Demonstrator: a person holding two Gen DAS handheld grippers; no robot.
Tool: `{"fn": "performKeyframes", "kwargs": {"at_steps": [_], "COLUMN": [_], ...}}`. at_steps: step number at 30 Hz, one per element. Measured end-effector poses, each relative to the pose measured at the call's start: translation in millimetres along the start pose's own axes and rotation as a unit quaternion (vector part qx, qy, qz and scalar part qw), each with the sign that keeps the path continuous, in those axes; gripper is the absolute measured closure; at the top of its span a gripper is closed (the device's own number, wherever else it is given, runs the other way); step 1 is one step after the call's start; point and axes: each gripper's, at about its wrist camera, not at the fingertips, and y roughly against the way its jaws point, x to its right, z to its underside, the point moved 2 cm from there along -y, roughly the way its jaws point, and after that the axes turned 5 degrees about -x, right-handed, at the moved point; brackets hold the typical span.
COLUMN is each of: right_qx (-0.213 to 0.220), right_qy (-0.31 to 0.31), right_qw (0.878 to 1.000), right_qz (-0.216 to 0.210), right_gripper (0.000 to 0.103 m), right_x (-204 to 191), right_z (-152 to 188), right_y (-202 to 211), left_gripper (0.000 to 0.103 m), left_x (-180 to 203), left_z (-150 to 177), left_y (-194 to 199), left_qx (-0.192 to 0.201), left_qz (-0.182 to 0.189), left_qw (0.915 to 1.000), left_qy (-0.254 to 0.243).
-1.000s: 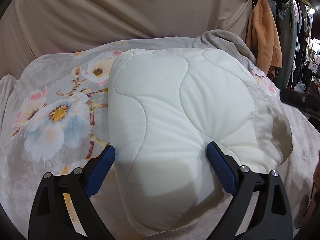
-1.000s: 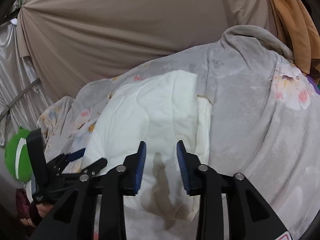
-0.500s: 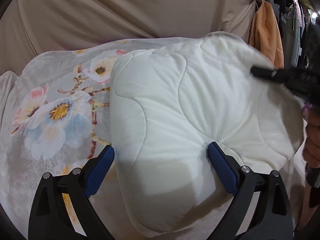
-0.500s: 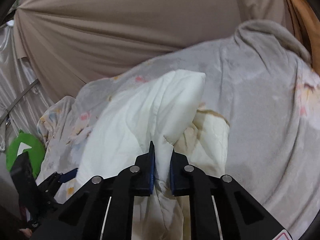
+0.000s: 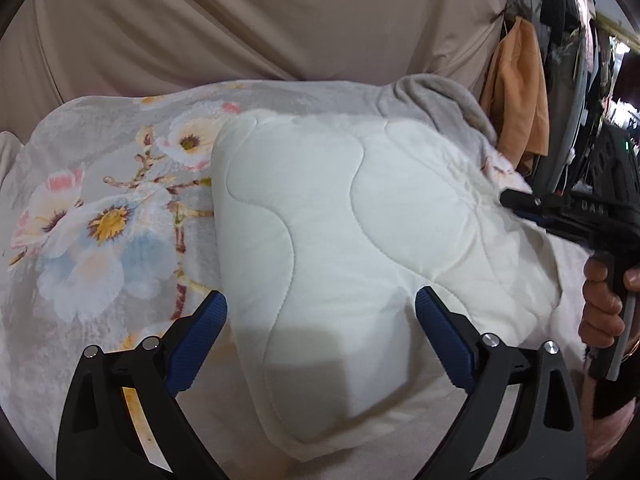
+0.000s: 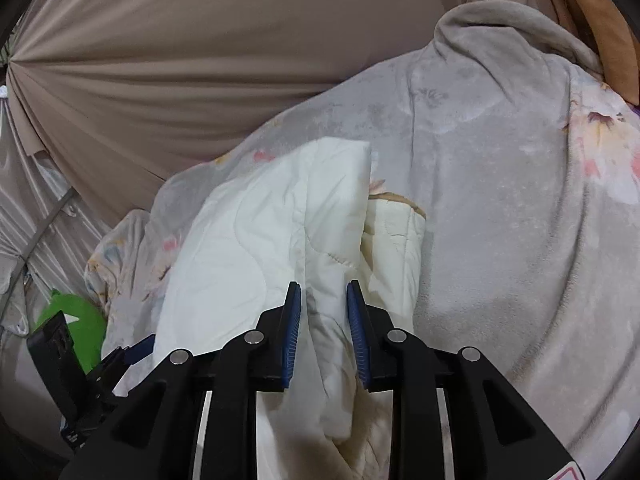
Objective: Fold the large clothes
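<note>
A white quilted garment (image 5: 340,248) lies folded on a grey floral blanket (image 5: 100,220). My left gripper (image 5: 320,308) is wide open, its blue pads on either side of the garment's near edge, not gripping. My right gripper (image 6: 323,304) shows in the left wrist view (image 5: 520,204) at the garment's right edge. Its jaws stand partly open around a raised fold of the white garment (image 6: 280,216), with small gaps beside the cloth. A cream inner layer (image 6: 392,232) shows under the fold.
A beige curtain (image 5: 240,20) hangs behind the blanket. An orange garment (image 5: 516,92) and dark clothes hang at the right. A green object (image 6: 76,320) sits low at the left in the right wrist view. The blanket bunches up at the far right (image 6: 500,80).
My right gripper closed on the garment's right edge and lifted it half a second ago; now its jaws have parted and the edge lies lower. My left gripper stayed open in place.
</note>
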Motion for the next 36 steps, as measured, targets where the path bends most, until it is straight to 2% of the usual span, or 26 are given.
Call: {"fn": "performKeyframes", "kwargs": {"at_steps": [5, 7, 8, 9, 10, 14, 15, 18, 19, 21, 23, 25, 26, 27, 29, 32, 33, 36], "right_qx": [0.006, 0.003, -0.002, -0.01, -0.018, -0.062, -0.065, -0.051, -0.034, 0.0, 0.015, -0.004, -0.028, -0.05, -0.067, -0.065, -0.059, -0.021], "right_qy": [-0.035, -0.026, -0.017, -0.005, 0.002, 0.031, 0.037, 0.052, 0.05, 0.049, 0.053, 0.053, 0.04, 0.027, 0.002, -0.001, -0.001, -0.003], "right_qw": [0.999, 0.999, 0.999, 0.999, 0.999, 0.997, 0.997, 0.997, 0.998, 0.997, 0.997, 0.998, 0.999, 0.998, 0.998, 0.998, 0.998, 1.0], "right_qz": [-0.029, -0.032, -0.032, -0.032, -0.031, -0.026, -0.021, -0.017, -0.036, -0.065, -0.053, -0.018, -0.007, -0.008, -0.019, -0.018, -0.019, -0.023], "right_gripper": [0.075, 0.067, 0.064, 0.056, 0.054, 0.054, 0.054, 0.089, 0.093, 0.094, 0.095, 0.094, 0.094, 0.092, 0.09, 0.084, 0.079, 0.078], "right_x": [20.5, 16.6, 12.8, 7.9, 4.7, -6.6, -7.6, -12.6, -14.2, -16.0, -14.6, -4.7, 5.2, 14.9, 27.6, 26.4, 24.4, 21.3], "right_z": [-7.5, -13.3, -13.9, -14.1, -12.2, -0.5, 1.2, 4.2, 2.2, -0.2, -1.2, 2.3, 5.4, 9.3, 13.2, 8.4, 6.1, -2.1], "right_y": [25.3, 23.2, 19.6, 13.4, 7.0, -26.1, -31.0, -29.9, -19.3, 2.3, 9.8, -4.7, -20.6, -36.3, -50.2, -39.0, -31.2, -3.2], "left_gripper": [0.01, 0.01, 0.01, 0.01, 0.01, 0.01, 0.01, 0.01, 0.01, 0.009, 0.009, 0.008, 0.008, 0.007, 0.007, 0.006, 0.006, 0.006], "left_x": [-1.5, 3.8, 7.3, 12.5, 15.5, 31.4, 32.6, 35.4, 34.8, 34.6, 33.8, 33.6, 33.3, 33.9, 36.0, 35.3, 34.2, 32.6], "left_z": [-23.5, -30.9, -33.8, -36.5, -38.1, -39.3, -39.3, -38.7, -38.7, -38.8, -38.4, -36.4, -34.9, -33.8, -31.5, -30.6, -30.8, -31.5], "left_y": [6.8, 2.3, 0.2, -2.8, -5.1, -17.0, -19.0, -22.9, -22.9, -22.7, -24.7, -30.8, -34.4, -36.7, -39.3, -40.5, -40.3, -40.5], "left_qx": [0.009, 0.005, 0.004, 0.002, 0.001, -0.007, -0.008, -0.011, -0.01, -0.007, -0.008, -0.013, -0.015, -0.015, -0.012, -0.009, -0.009, -0.009], "left_qz": [-0.009, -0.017, -0.017, -0.017, -0.019, -0.031, -0.033, -0.038, -0.038, -0.036, -0.039, -0.044, -0.047, -0.053, -0.067, -0.074, -0.074, -0.072], "left_qw": [0.9999, 0.9998, 0.9998, 0.9997, 0.9995, 0.9984, 0.9982, 0.9977, 0.9977, 0.998, 0.9978, 0.9974, 0.9972, 0.9967, 0.9954, 0.9951, 0.9951, 0.9955], "left_qy": [-0.003, -0.011, -0.014, -0.019, -0.024, -0.047, -0.05, -0.055, -0.054, -0.052, -0.053, -0.055, -0.056, -0.059, -0.068, -0.066, -0.065, -0.061]}}
